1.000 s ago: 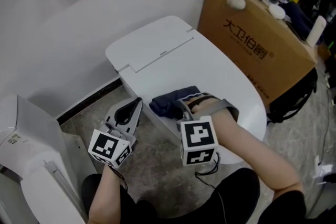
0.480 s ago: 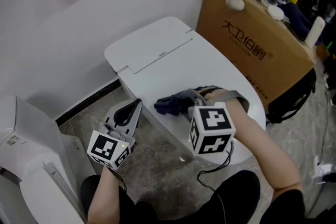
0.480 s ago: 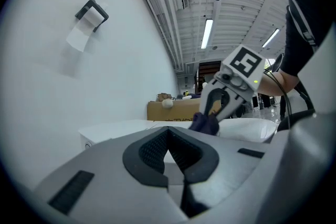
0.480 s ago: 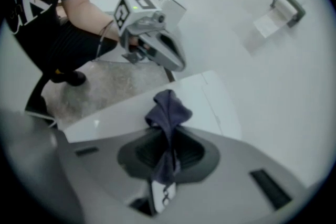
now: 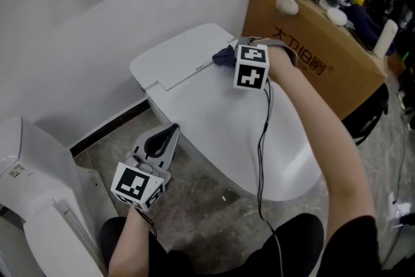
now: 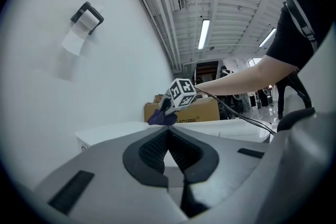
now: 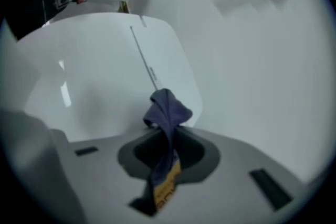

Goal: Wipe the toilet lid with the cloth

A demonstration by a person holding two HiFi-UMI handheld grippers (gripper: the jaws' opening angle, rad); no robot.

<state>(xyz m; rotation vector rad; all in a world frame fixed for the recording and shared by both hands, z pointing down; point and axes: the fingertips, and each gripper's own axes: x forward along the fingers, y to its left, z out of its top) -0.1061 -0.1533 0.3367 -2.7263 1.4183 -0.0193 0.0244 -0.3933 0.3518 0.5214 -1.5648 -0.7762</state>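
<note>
Head view shows the right gripper (image 5: 231,54) reached out over the far end of the white toilet lid (image 5: 214,110), its jaws closed on a dark blue cloth (image 5: 224,57). The cloth bunches out past the jaw tips near the seam where the lid meets the flat rear cover (image 5: 175,58), close to the lid's right edge. A thin black cable (image 5: 262,139) hangs from this gripper across the lid. In the right gripper view the cloth runs between the two jaws as a narrow pinched strip, with an orange-yellow tag on it (its print is too blurred to read), and the free end stands up in a loose fold ahead of the jaws, above the white surface; whether it presses on the lid cannot be told from there. The left gripper (image 5: 167,136) is held low beside the toilet, over the grey floor (image 5: 201,211), apart from the lid. The left gripper view shows its jaws brought together with nothing between them. Behind the toilet on the right stands a brown cardboard box (image 5: 324,58), just beside it. A toilet-paper holder (image 6: 86,12) is fixed on the white wall (image 5: 130,3).
</note>
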